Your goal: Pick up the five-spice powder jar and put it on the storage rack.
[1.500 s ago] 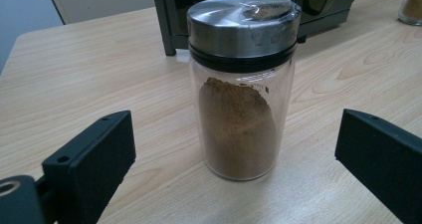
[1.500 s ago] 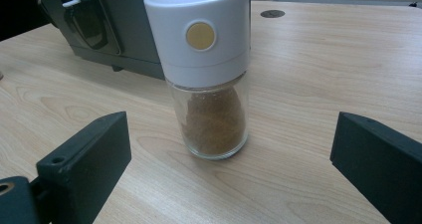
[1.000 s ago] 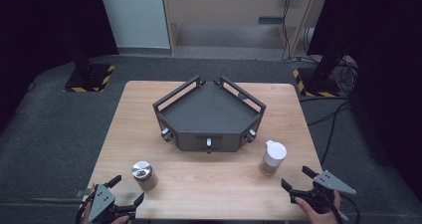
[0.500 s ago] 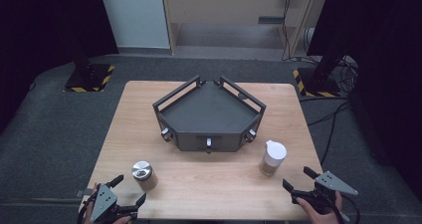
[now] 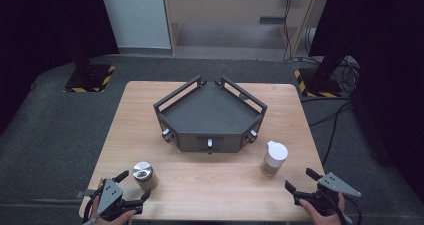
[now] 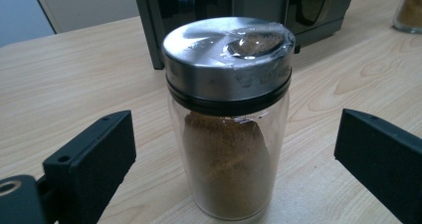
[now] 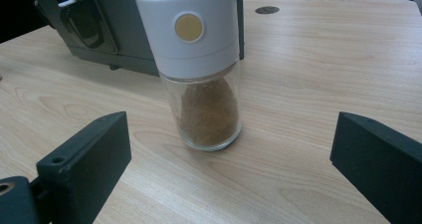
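A glass jar with a steel lid, part full of brown powder, stands upright near the table's front left. My left gripper is open just in front of it, its jaws wide on either side and not touching. A glass jar with a white cap, also holding brown powder, stands at the front right. My right gripper is open a little short of it, nothing between its jaws.
A dark grey angular tray with raised rails sits in the middle of the wooden table; its front wall shows behind both jars in the gripper views. Dark floor, stand bases and cables surround the table.
Both grippers have barely shifted; the right one has edged slightly. The jars and tray have not moved.
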Available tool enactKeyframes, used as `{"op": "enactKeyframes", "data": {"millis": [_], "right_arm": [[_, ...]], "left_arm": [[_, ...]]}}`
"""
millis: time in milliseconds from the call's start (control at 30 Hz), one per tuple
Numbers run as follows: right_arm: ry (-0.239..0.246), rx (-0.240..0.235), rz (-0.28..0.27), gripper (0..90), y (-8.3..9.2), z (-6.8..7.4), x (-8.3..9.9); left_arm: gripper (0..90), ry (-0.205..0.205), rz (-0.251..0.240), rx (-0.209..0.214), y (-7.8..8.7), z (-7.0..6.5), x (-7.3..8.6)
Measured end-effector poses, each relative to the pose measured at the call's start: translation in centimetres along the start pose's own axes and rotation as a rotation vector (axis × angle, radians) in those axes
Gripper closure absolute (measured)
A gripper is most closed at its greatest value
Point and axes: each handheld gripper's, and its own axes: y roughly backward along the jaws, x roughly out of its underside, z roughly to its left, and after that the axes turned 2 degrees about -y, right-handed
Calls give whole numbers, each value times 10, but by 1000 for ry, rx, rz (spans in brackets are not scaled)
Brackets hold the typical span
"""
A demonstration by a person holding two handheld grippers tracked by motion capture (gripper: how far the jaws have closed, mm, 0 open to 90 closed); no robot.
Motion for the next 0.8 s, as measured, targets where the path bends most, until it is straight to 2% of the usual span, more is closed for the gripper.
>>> {"op": "enactKeyframes", "data": {"millis": [567, 800], "right_arm": [[1, 2, 7, 34, 0, 1, 1], [-1, 5, 7, 37, 0, 0, 1]], "left_arm": [[25, 16, 11, 6, -14, 8, 1], [67, 3, 19, 19, -18, 9, -3]]}}
